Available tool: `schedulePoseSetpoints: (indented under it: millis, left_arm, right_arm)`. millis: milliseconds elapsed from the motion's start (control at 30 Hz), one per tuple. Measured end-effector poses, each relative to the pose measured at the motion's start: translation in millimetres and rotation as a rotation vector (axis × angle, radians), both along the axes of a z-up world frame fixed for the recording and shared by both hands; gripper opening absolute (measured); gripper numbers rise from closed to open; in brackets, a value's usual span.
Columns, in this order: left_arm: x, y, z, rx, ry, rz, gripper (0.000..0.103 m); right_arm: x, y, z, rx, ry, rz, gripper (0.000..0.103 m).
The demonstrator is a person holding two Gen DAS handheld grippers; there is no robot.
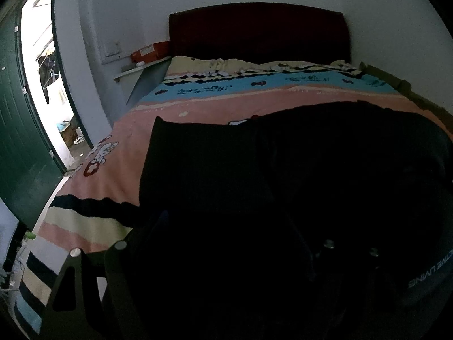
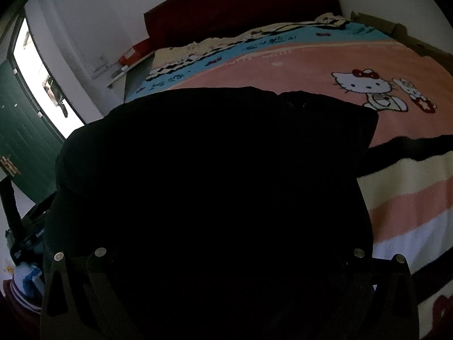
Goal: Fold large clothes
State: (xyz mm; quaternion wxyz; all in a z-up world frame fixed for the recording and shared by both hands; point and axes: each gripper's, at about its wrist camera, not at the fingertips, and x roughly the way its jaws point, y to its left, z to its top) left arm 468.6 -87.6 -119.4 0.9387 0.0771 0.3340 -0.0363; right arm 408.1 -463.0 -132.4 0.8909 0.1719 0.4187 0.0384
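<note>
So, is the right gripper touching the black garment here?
Cannot tell. In the right wrist view the right gripper, wide open, straddles the black garment, but the dark hides any contact.

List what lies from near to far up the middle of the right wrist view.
Black garment → pink blanket → blue band of the blanket → dark red headboard → white wall.

Black garment, pink cartoon-cat blanket, green door
</note>
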Motion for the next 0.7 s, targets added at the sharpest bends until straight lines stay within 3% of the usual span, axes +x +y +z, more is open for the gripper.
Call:
schedulePoseSetpoints:
  millis: [267, 700]
  left_arm:
    - [-5, 1, -4, -0.004, -0.018, 0.000, 0.080]
    - [-15, 12, -2, -0.021, 0.000, 0.013, 0.080]
  right_arm:
    - [-4, -2, -1, -0.003, 0.000, 0.009, 0.102]
    - [-21, -13, 5, -0.105, 0.016, -0.015, 0.102]
